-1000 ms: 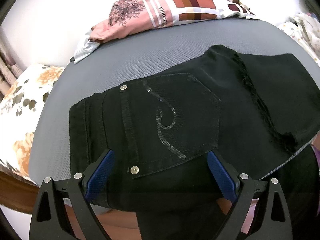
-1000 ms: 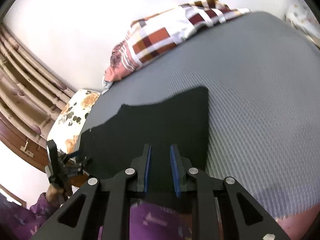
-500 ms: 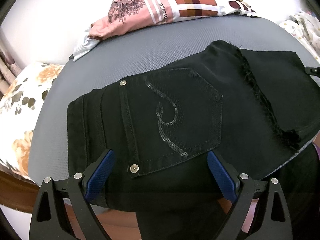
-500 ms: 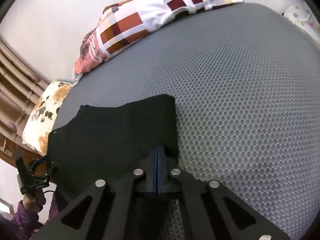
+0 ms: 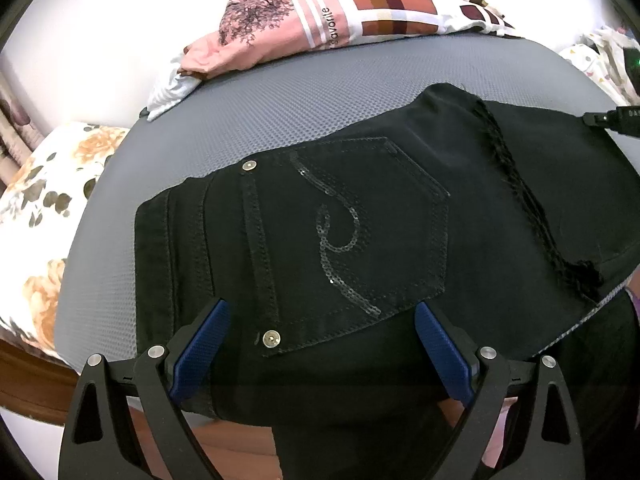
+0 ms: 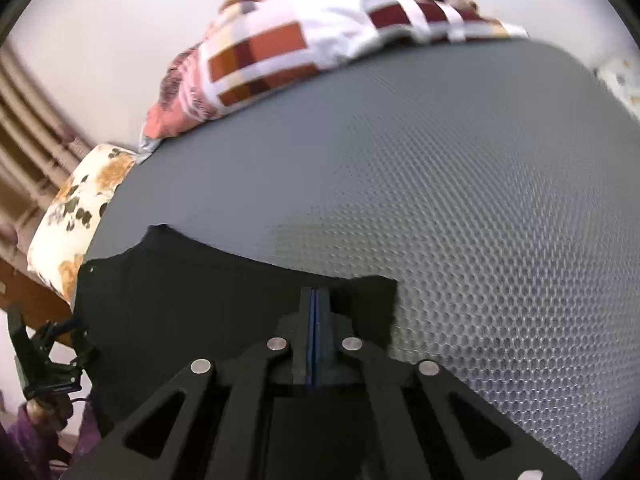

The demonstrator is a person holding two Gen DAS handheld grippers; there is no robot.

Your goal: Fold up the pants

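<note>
Black pants (image 5: 360, 220) lie folded on the grey mat (image 5: 280, 112), back pocket with a sequin swirl facing up and a frayed hem edge on the right. My left gripper (image 5: 320, 344) hovers open over the waist end by the near edge, its blue pads well apart on either side of the pocket's lower corner. In the right wrist view my right gripper (image 6: 315, 300) is shut on the pants (image 6: 200, 300) close to a cloth corner, pads pressed together on the fabric. The left gripper (image 6: 48, 356) shows at that view's far left.
A pile of pink and checked clothes (image 5: 340, 20) lies at the mat's far edge. A floral pillow (image 5: 36, 220) sits off the left side and a white patterned cloth (image 5: 600, 56) off the far right. Bare mat (image 6: 480, 220) stretches to the right of the pants.
My right gripper closed on the pants' edge and moved right over the mat with the cloth corner beside it. The left gripper stayed open and still.
</note>
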